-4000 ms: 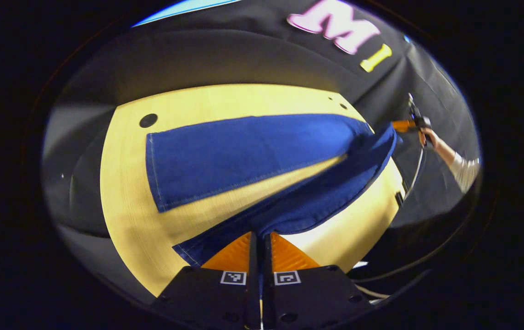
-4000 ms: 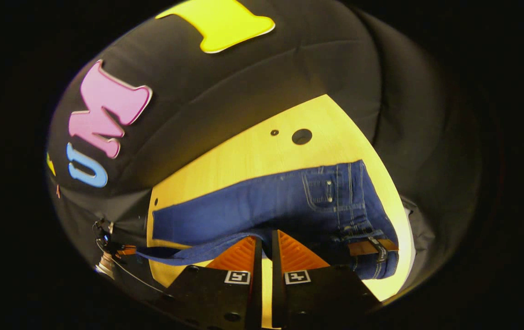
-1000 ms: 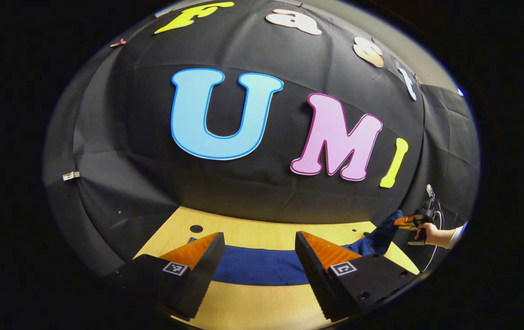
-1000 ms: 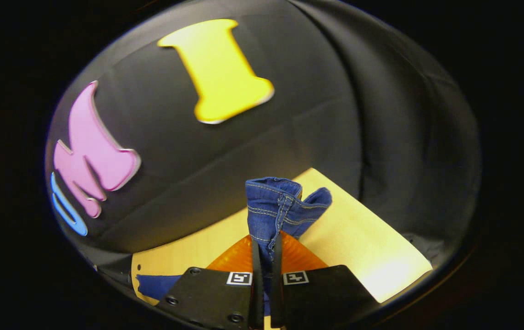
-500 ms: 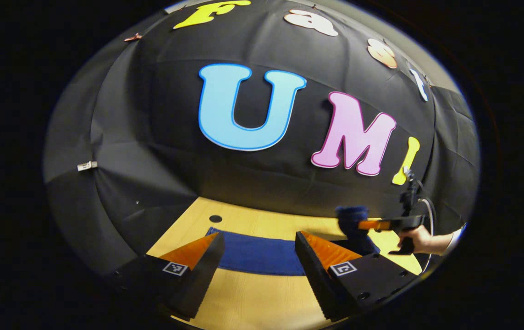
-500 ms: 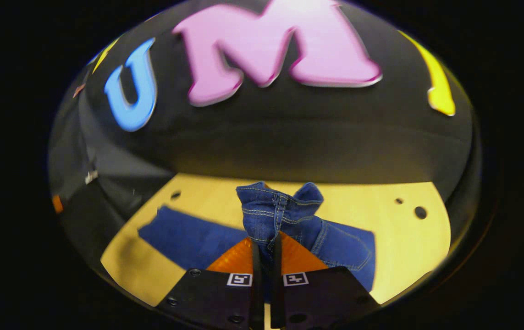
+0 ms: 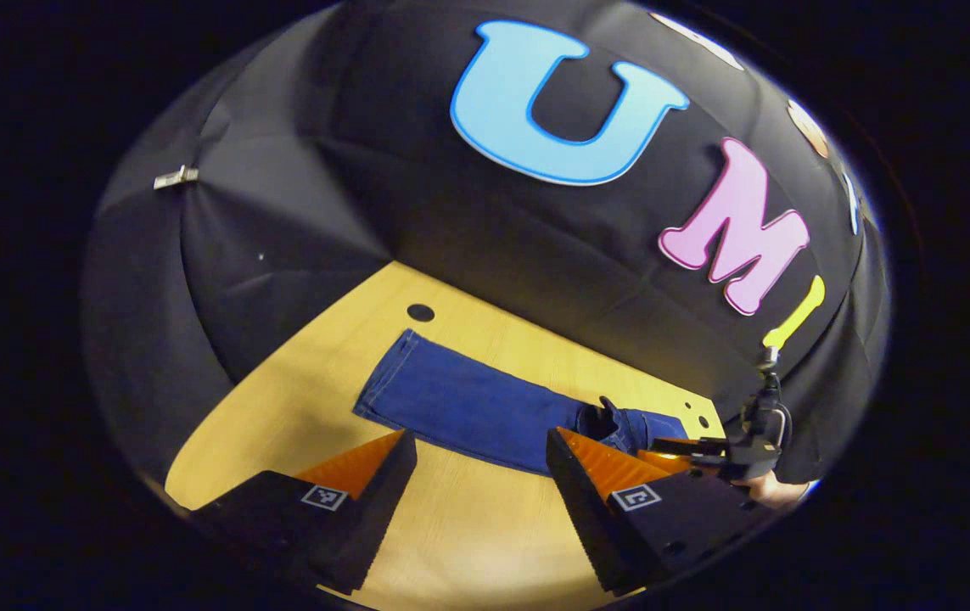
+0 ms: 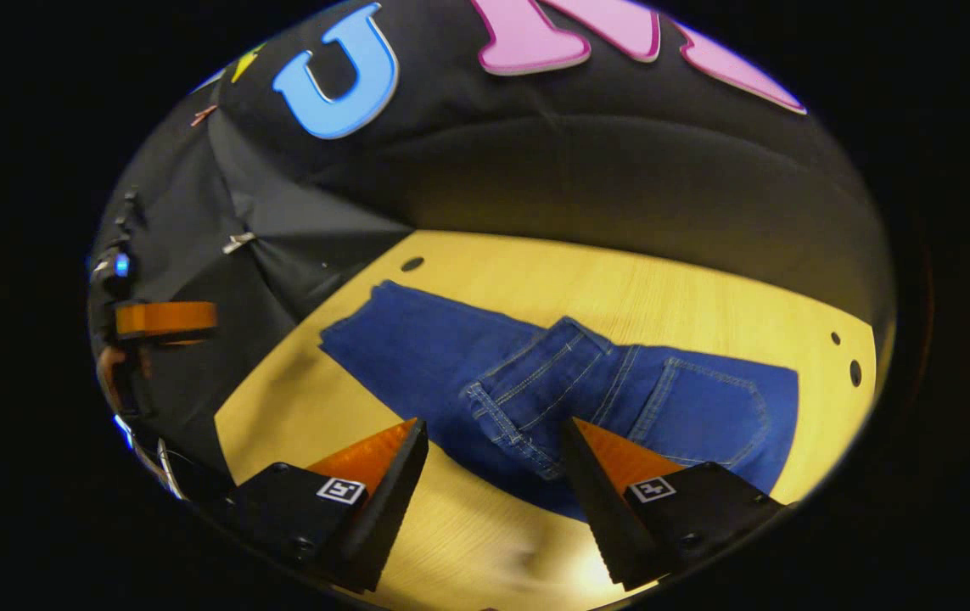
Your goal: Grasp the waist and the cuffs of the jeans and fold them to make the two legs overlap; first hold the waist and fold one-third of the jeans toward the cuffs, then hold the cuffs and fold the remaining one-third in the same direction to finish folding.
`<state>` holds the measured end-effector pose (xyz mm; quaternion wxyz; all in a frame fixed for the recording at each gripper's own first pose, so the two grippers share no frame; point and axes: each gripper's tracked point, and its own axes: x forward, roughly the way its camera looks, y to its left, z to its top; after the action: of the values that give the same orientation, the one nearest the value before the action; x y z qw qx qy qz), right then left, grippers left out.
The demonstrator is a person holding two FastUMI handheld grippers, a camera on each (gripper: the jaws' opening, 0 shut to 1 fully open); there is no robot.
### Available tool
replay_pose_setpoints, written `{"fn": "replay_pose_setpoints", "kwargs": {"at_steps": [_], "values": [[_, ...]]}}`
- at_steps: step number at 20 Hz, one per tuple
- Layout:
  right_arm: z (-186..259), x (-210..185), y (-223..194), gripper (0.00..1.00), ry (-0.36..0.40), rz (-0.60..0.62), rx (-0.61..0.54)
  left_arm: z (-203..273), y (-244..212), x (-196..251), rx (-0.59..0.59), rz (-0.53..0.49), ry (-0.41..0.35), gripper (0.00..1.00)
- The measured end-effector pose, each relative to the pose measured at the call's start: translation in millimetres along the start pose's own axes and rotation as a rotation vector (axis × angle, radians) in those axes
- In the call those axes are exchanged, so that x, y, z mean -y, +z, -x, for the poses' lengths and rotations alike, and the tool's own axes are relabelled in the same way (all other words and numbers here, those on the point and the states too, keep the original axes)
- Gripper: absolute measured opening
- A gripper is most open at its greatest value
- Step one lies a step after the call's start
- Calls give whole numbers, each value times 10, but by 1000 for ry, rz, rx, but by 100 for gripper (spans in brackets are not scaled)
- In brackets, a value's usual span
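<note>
Right gripper view, right gripper [image 8: 493, 458] fingers spread apart above jeans [image 8: 569, 382], waist end folded over legs, jeans lying flat on wooden table [image 8: 620, 280], left gripper [image 7: 480, 471] also gaping, holding nothing.

I can make out no words, brands or numbers. The only signs are small square black-and-white coded markers, patterns rather than letters: two on my left tongs [image 7: 476, 475], one on each black finger block, and two on my right tongs [image 8: 493, 467], set the same way. The folded blue denim jeans [image 8: 620, 390] beyond those markers carry no label I can read.
</note>
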<state>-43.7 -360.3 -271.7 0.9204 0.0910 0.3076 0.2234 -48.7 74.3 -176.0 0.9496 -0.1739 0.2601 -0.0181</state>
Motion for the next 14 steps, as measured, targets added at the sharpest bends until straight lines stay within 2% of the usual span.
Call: {"fn": "replay_pose_setpoints", "kwargs": {"at_steps": [3, 6, 9, 11, 12, 14], "values": [[709, 28, 121, 96, 0, 5, 73, -639, 25, -329, -135, 48, 60, 97], [1470, 471, -78, 95, -93, -63, 64, -1335, 113, -829, -302, -17, 219, 97], [1618, 887, -364, 96, -175, -112, 29, -1663, -12, -998, -414, -8, 286, 97], [1649, 1002, -470, 96, -197, -134, 8, -1702, -289, -1168, -537, -14, 365, 97], [1668, 1029, -477, 96, -203, -134, 4, -1916, -321, -1261, -535, -45, 394, 98], [1716, 1048, -481, 96, -203, -131, -5, -2043, -525, -1213, -576, -114, 388, 96]]}}
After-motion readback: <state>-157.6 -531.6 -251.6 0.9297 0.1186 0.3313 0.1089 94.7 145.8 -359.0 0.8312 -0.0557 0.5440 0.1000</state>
